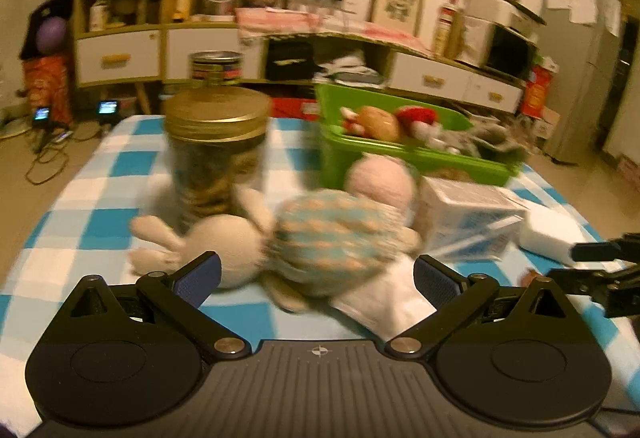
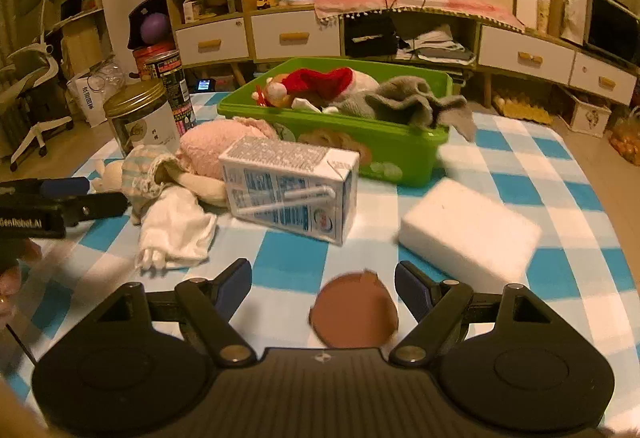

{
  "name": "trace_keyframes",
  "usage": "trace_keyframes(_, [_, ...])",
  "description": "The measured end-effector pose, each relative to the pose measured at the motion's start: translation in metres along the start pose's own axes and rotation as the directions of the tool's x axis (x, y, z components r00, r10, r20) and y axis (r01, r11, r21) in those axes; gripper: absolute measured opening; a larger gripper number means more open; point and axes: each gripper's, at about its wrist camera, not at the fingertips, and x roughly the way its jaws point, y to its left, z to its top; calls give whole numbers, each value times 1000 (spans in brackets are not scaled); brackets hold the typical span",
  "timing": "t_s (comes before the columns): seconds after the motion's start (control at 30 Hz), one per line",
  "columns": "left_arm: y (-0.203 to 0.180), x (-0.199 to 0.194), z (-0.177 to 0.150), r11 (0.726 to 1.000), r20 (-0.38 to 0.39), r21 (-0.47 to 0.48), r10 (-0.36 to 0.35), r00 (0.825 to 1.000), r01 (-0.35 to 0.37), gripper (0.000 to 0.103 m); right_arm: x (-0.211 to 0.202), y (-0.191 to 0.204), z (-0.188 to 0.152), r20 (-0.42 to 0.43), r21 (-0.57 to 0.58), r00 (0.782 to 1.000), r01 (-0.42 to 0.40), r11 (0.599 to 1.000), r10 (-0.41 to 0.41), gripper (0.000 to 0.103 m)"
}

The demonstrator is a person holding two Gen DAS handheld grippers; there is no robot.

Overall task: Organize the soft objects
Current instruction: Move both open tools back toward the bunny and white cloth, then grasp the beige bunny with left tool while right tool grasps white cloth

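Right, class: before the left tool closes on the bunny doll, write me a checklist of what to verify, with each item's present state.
1. Left tool open: ok, its blue pads stand wide apart.
2. Beige plush bunny in a blue-and-orange patterned dress lined up: ok, it lies just ahead, between the pads.
3. Pads touching the doll: cannot tell, the left view is blurred.
4. Room in the green plastic bin: ok, though a red-hatted toy and grey knitted cloth already lie inside.
5. Obstacles: not ok, the gold-lidded clear jar and white milk carton stand close.
6. Right tool free: ok, open over the brown disc.
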Motion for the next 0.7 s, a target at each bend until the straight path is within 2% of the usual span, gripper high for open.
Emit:
trace_keyframes(0.1, [16,4,5,1000,0,-27,10,1000,-10,98,5,0,5,-2,17,1000,-4,1000,4,62])
trace_keyframes(0.23, [36,12,10,1000,-15,-26,15,1000,-16,96,12,11,8,-17,31,998,-55,998,56,62])
trace_keyframes(0.47, [61,29,11,997,-74,-48,-68,995,65,94,32,59,12,-49,-42,991,-129,991,127,62])
trace_keyframes(0.7, [67,36,13,993,-102,-71,-102,990,95,80,57,91,20,-79,-30,983,-170,985,167,62])
